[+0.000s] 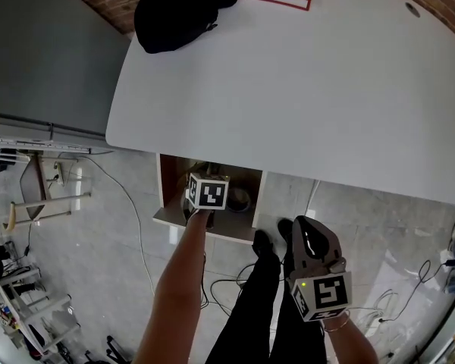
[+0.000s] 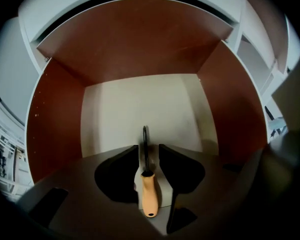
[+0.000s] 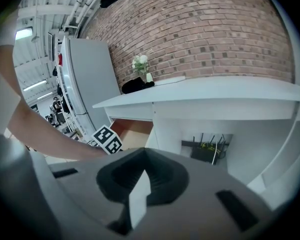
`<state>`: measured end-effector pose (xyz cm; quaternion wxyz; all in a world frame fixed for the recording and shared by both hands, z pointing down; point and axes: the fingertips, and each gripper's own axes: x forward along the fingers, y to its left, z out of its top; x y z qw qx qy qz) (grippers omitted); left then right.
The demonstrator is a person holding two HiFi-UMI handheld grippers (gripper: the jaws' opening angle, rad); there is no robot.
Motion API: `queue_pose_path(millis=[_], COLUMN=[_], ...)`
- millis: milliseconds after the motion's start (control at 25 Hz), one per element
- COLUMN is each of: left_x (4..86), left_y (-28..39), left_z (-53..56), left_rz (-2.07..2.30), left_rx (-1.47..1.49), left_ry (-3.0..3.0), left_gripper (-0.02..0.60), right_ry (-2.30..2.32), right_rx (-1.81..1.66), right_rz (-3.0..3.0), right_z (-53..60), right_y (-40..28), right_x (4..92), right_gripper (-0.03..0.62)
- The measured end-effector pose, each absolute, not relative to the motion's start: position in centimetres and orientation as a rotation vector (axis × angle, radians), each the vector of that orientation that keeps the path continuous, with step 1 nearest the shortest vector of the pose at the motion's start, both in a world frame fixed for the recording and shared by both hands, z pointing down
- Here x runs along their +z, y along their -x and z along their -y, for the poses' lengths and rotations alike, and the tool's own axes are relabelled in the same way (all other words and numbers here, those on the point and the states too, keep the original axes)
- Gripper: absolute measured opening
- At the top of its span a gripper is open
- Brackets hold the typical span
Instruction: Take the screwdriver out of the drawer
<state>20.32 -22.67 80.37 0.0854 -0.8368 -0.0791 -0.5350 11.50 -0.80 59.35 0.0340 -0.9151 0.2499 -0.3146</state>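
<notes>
**Left gripper straddles the screwdriver inside the open drawer**

In the left gripper view, the screwdriver (image 2: pixel 149 191) lies on the pale floor of the drawer (image 2: pixel 55 134), low in the frame just left of centre. Its orange handle is nearest the camera and its black shaft points toward the drawer's back wall. The left gripper (image 2: pixel 149 154) is set over it with its jaws apart, one on each side of the shaft. A thin gap shows on both sides, so the pads seem not to be pressing on the metal, though the dark shaft against the dark jaws makes this hard to judge. The drawer's side walls and back are reddish-brown.

From the head view, the drawer stands pulled out from under the white tabletop (image 1: pixel 303 89), just left of the frame's centre. The person's left forearm reaches up into it from the bottom edge, with the marker cube over the opening.

The right gripper (image 3: pixel 145 156) hangs at the lower right of the head view, beside the person's legs and well apart from the drawer. Its jaws are together at the tips, with nothing between them.

A black bag (image 1: pixel 178 10) sits on the tabletop at the upper left of the head view.
</notes>
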Motion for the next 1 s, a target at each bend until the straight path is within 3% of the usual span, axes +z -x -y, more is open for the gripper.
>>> queue_pose_path(millis=[520, 600, 1000], left_x=[81.7, 81.5, 79.2], left_y=[-20.0, -19.8, -19.5], left_z=[22.3, 22.0, 22.2], left_rz=[0.273, 0.282, 0.310], left_rx=[-1.634, -1.625, -1.546], left_ry=[2.496, 2.487, 2.538], left_gripper=[0.043, 0.005, 0.002], right_ry=[2.819, 2.817, 2.799], right_rx=[-0.985, -0.988, -0.987], right_rz=[-0.748, -0.743, -0.757], right_z=[0.8, 0.7, 1.5], right_y=[-12.2, -12.0, -12.2], right_x=[59.8, 59.7, 59.4], right_gripper=[0.002, 0.002, 0.002])
